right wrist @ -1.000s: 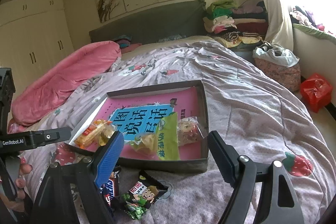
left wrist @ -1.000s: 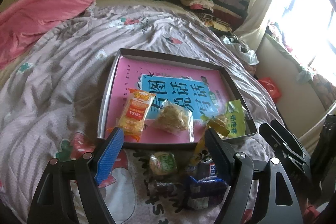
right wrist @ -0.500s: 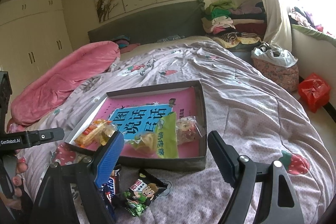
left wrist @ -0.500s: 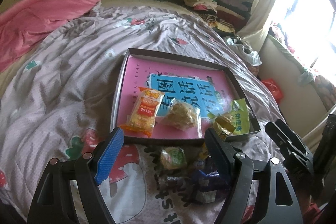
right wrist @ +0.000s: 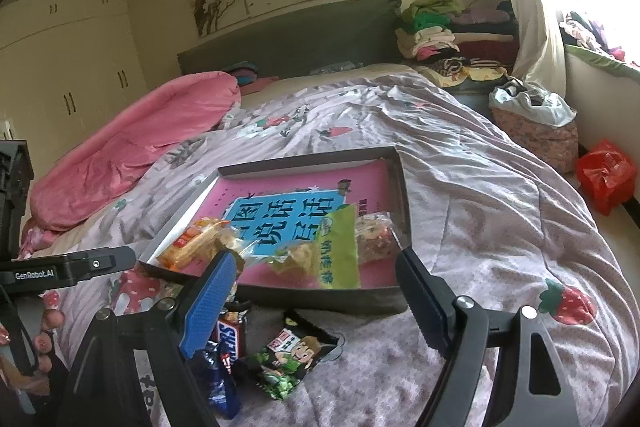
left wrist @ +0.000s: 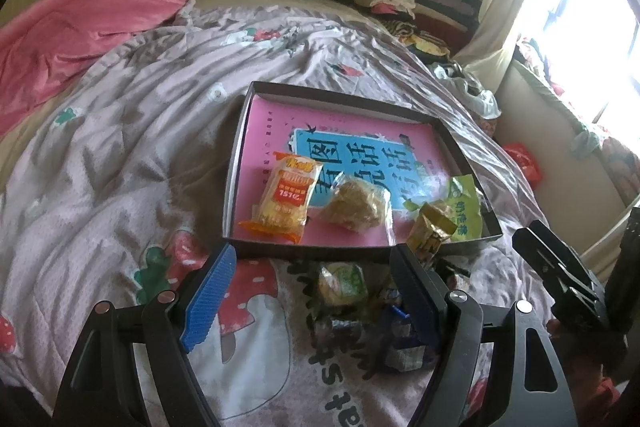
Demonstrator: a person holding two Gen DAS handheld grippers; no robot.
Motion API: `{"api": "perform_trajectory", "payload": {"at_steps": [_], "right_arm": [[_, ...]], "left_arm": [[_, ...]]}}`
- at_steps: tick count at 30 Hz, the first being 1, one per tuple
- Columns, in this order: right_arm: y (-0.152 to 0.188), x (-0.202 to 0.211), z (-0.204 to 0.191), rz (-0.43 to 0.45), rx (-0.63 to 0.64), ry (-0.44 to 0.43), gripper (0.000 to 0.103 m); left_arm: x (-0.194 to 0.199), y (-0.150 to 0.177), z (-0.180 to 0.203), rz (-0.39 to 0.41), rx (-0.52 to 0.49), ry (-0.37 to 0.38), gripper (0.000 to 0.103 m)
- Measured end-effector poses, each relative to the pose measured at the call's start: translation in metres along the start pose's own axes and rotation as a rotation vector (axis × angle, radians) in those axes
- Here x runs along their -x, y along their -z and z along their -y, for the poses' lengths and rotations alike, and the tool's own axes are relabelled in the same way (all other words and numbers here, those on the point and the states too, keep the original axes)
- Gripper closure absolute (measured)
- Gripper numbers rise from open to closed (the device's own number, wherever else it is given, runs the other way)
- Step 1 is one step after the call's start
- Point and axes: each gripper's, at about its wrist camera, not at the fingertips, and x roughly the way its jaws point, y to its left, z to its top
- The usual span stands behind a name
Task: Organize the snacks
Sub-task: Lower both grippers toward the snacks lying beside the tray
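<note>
A shallow dark box (left wrist: 236, 183) with a pink and blue book inside lies on the bed; it also shows in the right wrist view (right wrist: 404, 187). In it lie an orange cracker pack (left wrist: 286, 197), a clear-wrapped pastry (left wrist: 356, 207), a gold pack (left wrist: 430, 233) and a green pack (left wrist: 464, 211). Loose snacks lie on the quilt in front of the box: a green-labelled pastry (left wrist: 342, 283), a Snickers bar (right wrist: 230, 341) and a green cartoon packet (right wrist: 290, 359). My left gripper (left wrist: 312, 291) is open and empty above the loose pile. My right gripper (right wrist: 316, 299) is open and empty above the same pile.
A pink duvet (left wrist: 80, 23) is heaped at the left of the bed. Folded clothes (right wrist: 452, 27) are stacked by the headboard. A red bag (right wrist: 606, 179) and a basket with a white bag (right wrist: 532, 123) sit on the floor to the right. The other gripper's body (left wrist: 560, 279) stands at the right.
The left gripper has drawn to the left and slightly back, so the box sits further right in its view. The right gripper has barely moved. Both jaws stay open.
</note>
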Motion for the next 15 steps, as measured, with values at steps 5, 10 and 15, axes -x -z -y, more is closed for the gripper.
{"api": "perform_trajectory", "payload": {"at_steps": [5, 10, 15], "right_arm": [[0.0026, 0.0007, -0.0024, -0.011, 0.003, -0.005, 0.021], [0.0054, -0.0008, -0.0038, -0.033, -0.002, -0.01, 0.021], [0.0085, -0.0035, -0.0039, -0.063, -0.014, -0.01, 0.021]], "left_arm": [[0.0014, 0.0017, -0.0018, -0.003, -0.002, -0.002, 0.023], [0.0012, 0.0027, -0.0011, -0.006, -0.008, -0.002, 0.023], [0.0013, 0.0056, 0.003, -0.013, -0.022, 0.0, 0.023]]}}
